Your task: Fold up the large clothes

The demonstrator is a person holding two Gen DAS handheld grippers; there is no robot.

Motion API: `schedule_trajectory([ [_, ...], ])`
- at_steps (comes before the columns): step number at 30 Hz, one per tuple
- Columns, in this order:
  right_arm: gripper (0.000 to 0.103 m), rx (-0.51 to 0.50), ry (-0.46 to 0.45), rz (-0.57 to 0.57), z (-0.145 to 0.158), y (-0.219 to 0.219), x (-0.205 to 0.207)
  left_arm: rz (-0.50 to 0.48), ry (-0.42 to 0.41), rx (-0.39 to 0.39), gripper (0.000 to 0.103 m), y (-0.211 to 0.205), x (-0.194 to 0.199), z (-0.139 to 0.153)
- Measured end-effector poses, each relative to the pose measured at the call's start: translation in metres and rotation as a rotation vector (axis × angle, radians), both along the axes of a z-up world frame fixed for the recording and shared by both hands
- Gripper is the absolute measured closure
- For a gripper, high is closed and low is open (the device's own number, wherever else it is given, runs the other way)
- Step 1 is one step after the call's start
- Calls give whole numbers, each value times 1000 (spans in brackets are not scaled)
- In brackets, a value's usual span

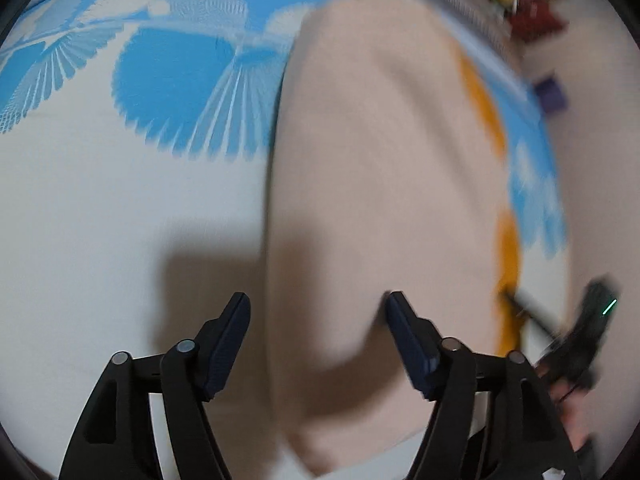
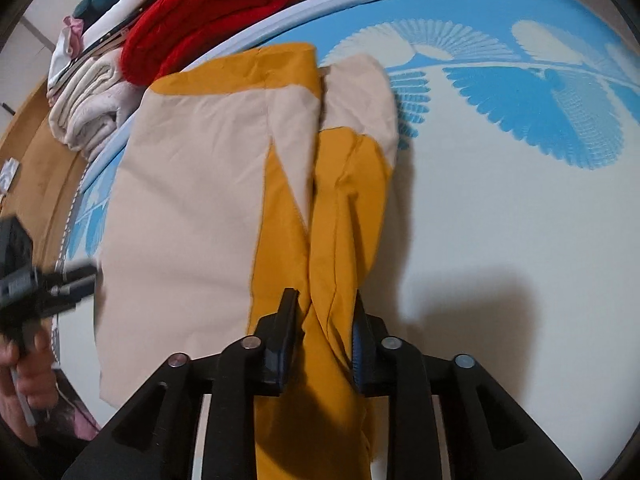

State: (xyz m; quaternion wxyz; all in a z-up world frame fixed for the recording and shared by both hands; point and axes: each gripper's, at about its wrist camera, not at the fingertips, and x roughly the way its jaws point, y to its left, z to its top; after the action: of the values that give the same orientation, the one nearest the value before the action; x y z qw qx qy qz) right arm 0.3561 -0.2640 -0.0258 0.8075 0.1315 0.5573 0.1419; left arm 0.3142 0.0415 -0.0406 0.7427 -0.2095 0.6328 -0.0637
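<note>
Right wrist view, bed: white bedsheet (image 2: 500, 240) printed with blue fan-like leaf shapes; it carries the garment and fills most of both views.
Garment: large cream-and-mustard piece of clothing (image 2: 188, 184) lying partly folded near one edge of the bed, cream panel flat, mustard sleeve or strip bunched along its inner side.
Clothes pile: red knit (image 2: 208, 12) and folded cream fabric (image 2: 88, 116) stacked just past the bed's edge, behind the garment.
Right gripper (image 2: 324, 340): jaws narrowed around the bunched mustard strip, which runs between the pads; whether they actually pinch it is hard to tell.
Left gripper (image 1: 316, 320): jaws spread wide over the cream panel's edge, nothing clamped; that view is motion-blurred.
Person's hand (image 2: 24, 384): at the frame's left edge, gripping the other tool's handle.
Writing: no brand, label or lettering is readable on any fabric.
</note>
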Motion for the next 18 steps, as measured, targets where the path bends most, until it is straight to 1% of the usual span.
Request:
schedule_trajectory([
  [1, 62, 13, 33, -22, -2, -7, -6, 9, 16, -12, 27, 2, -6, -7],
  [2, 55, 30, 60, -29, -6, -4, -10, 24, 28, -47, 27, 1, -9, -11],
  [3, 50, 63, 109, -36, -12, -8, -15, 44, 42, -101, 27, 3, -15, -18],
  [4, 48, 86, 149, -48, -19, -16, -22, 67, 54, -178, 29, 4, -21, -29],
  [5, 45, 100, 175, -62, -24, -19, -23, 74, 56, -218, 32, 4, -23, -37],
  [6, 43, 120, 211, -81, -29, -24, -27, 88, 59, -262, 39, 2, -25, -47],
  [7, 43, 139, 229, -89, -34, -28, -30, 123, 46, -283, 44, 0, -28, -52],
  [8, 43, 144, 231, -92, -36, -30, -32, 139, 29, -293, 44, -2, -29, -51],
  [10, 47, 131, 172, -97, -24, -34, -35, 156, -18, -323, 44, -8, -33, -41],
  [11, 52, 134, 142, -95, -18, -35, -37, 146, -25, -327, 44, -12, -32, -39],
  [12, 52, 139, 117, -87, -12, -35, -39, 127, -23, -317, 44, -17, -33, -38],
  [13, 52, 121, 102, -73, -7, -35, -40, 109, -12, -299, 44, -20, -35, -38],
  [14, 52, 98, 110, -65, -8, -34, -41, 106, -3, -297, 44, -21, -32, -36],
  [15, 52, 75, 144, -53, -14, -34, -42, 105, 18, -291, 42, -20, -35, -37],
  [17, 52, 49, 208, -31, -25, -30, -45, 85, 43, -230, 40, -15, -38, -30],
  [18, 52, -1, 239, -14, -33, -29, -47, 67, 40, -198, 40, -14, -39, -25],
])
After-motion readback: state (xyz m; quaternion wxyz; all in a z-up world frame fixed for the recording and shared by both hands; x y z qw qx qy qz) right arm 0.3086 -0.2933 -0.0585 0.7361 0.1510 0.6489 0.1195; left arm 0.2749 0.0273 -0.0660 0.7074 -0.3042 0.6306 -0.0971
